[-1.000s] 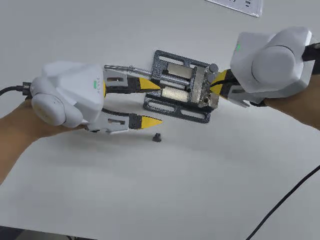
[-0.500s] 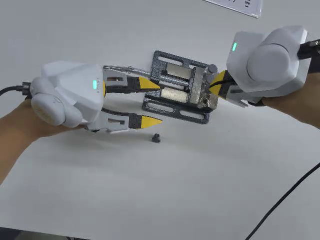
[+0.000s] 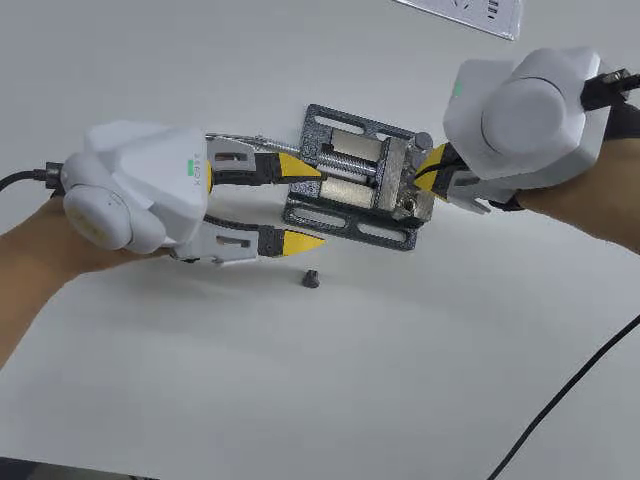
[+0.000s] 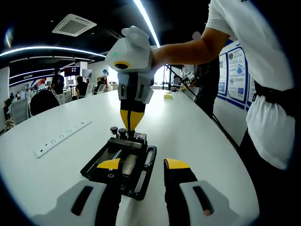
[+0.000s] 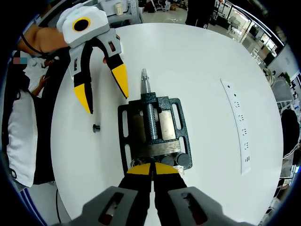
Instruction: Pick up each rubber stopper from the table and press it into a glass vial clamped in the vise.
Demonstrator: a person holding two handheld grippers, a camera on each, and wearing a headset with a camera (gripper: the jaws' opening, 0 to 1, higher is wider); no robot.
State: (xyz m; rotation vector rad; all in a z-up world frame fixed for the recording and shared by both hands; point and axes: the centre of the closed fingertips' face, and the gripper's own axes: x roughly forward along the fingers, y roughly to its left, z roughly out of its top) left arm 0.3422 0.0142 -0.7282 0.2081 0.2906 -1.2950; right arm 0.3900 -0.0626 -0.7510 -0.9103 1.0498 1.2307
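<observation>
- The vise point(image 3: 358, 176) sits on the white table point(image 3: 300, 390), a little above the middle of the head view. Its screw rod points toward 9 o'clock.
- The left gripper point(image 3: 303, 204) comes in from 9 o'clock of the vise. Its jaws are spread wide, with nothing between them.
- The upper yellow tip of the left gripper reaches the screw end of the vise. The lower tip hangs over bare table, just off the vise's 7 o'clock corner.
- One small dark stopper point(image 3: 311, 281) lies loose on the table at about 7 o'clock of the vise, just below that lower tip and apart from it.
- The right gripper point(image 3: 431, 172) comes in from 3 o'clock. Its jaws are closed together, with the tips at the clamping end of the vise.
- In the right gripper view the two yellow tips meet in a thin line. I cannot tell whether anything is pinched between them.
- Vials point(image 5: 182, 160) with dark caps stand in a row at the clamping end, right by the closed tips.
- A power strip point(image 5: 237, 127) lies on the table at 3 o'clock of the vise in the right gripper view, well apart from it.
- A black cable point(image 3: 570, 395) crosses the table at 4 o'clock in the head view.
</observation>
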